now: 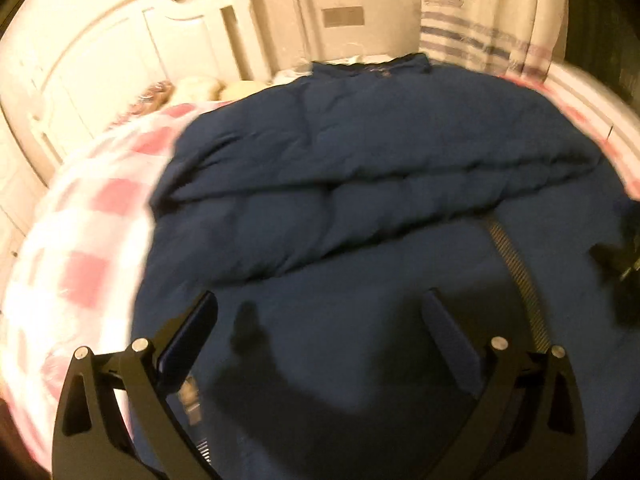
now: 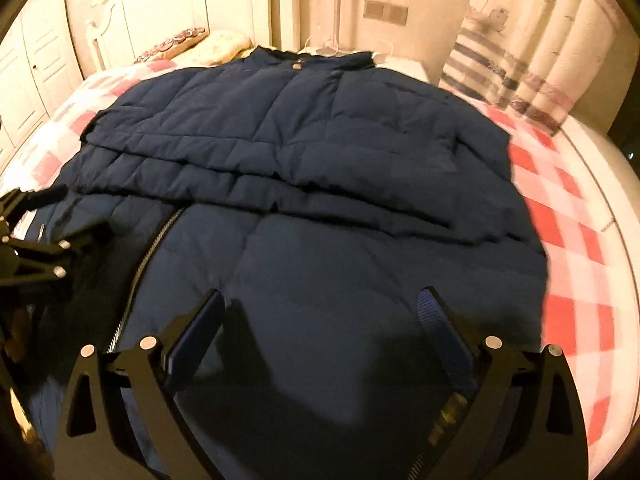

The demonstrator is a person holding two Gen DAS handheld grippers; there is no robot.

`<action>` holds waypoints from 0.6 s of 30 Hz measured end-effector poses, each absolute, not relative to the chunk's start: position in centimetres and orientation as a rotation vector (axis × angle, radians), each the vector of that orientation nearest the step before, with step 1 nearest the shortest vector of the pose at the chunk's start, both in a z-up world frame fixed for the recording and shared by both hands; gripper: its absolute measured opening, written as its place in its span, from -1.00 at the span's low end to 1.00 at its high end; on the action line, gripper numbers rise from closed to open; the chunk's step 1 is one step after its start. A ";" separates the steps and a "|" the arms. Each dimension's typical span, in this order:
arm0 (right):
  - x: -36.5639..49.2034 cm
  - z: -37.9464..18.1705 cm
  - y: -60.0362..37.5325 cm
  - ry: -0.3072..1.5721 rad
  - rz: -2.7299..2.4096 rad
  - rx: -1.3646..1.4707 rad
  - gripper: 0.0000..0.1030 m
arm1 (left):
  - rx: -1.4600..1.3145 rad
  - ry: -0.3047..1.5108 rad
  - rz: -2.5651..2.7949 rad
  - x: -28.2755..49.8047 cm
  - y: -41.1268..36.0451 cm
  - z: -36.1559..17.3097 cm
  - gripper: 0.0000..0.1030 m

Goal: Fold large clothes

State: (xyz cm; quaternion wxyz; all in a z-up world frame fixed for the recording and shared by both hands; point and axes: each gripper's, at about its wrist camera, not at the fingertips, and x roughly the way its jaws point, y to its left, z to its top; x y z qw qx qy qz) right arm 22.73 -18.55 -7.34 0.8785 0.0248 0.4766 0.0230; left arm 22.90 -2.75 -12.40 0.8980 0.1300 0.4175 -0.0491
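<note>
the coat, a dark blue quilted one, lies spread across the bed on a pink-and-white check cover, collar toward the headboard. its sleeves look already laid across the chest, forming a padded band running side to side, and the zip runs down the near half toward the hem.

the left gripper hovers over the near half of the coat with its jaws wide and nothing between them. the right gripper does the same, jaws wide and empty, just to the right of the zip. the left gripper also shows at the left edge of the right wrist view, low over the fabric. whether either one touches the cloth cannot be told.

the step in hand seems to be taking up the hem to fold the lower half over the upper. to do it well, each gripper should go to its own corner of the hem, well apart, and bite through both layers, since puffy fill slips out of a shallow pinch. both should lift together and level, carry the edge over to the collar, and set it down square. the zip side may sag or twist if one gripper lags. pressing the fold afterwards should push out trapped air so the bundle stays flat.
</note>
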 end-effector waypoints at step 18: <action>13.1 -8.3 -14.5 0.920 0.215 -0.024 0.90 | 0.275 0.837 -0.176 15.2 -1.6 -13.3 0.96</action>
